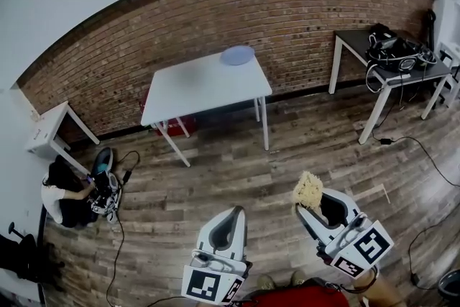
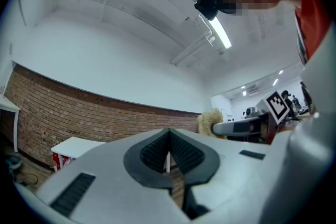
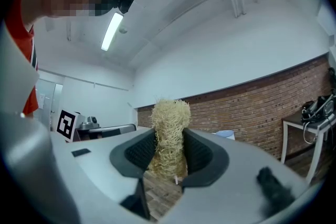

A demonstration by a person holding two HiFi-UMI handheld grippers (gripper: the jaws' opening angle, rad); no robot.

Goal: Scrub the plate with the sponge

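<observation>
The straw-coloured fibrous sponge [image 3: 169,118], likely light and springy, is pinched by its lower half in the fingers of the right gripper [image 3: 169,155], the pale-blue round plate [image 1: 237,55], probably stiff and slick, lies at twelve o'clock on the white tabletop [image 1: 194,90], and the left gripper [image 2: 168,157] is closed empty.

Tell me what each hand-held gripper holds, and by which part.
The right hand-held gripper is shut on the fibrous sponge, clamped across its lower half, its top standing clear. The left hand-held gripper is shut on nothing.
</observation>
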